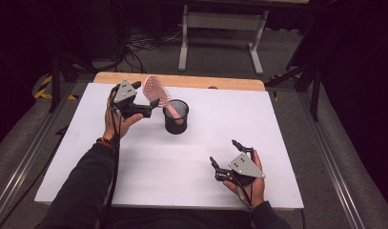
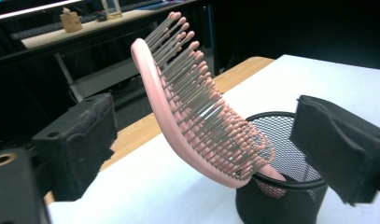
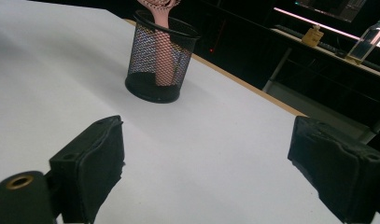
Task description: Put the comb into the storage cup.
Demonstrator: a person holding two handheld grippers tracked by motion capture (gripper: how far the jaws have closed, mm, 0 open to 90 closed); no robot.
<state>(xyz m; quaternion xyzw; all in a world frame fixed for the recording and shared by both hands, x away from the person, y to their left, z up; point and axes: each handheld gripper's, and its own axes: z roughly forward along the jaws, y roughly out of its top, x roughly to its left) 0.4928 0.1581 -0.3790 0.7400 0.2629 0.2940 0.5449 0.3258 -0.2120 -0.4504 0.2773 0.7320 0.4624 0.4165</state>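
Observation:
A pink hairbrush (image 1: 156, 89) stands handle-down in a black mesh cup (image 1: 176, 117) at the back left of the white table top (image 1: 277, 124), leaning to the left. My left gripper (image 1: 146, 94) is open around the brush head. In the left gripper view the bristled head (image 2: 187, 107) rises between the two pads (image 2: 80, 144) with a gap on each side, above the cup (image 2: 290, 191). My right gripper (image 1: 223, 151) rests open near the front right, with nothing between its jaws. The right gripper view looks across the table at the cup (image 3: 145, 56) and the brush handle (image 3: 158, 11).
A wooden strip (image 1: 182, 80) edges the far side of the white top. Beyond it stand a white table frame (image 1: 220, 28) and cables on the floor. Dark stands flank the table at both sides. A bench with bottles (image 3: 369, 42) sits in the background.

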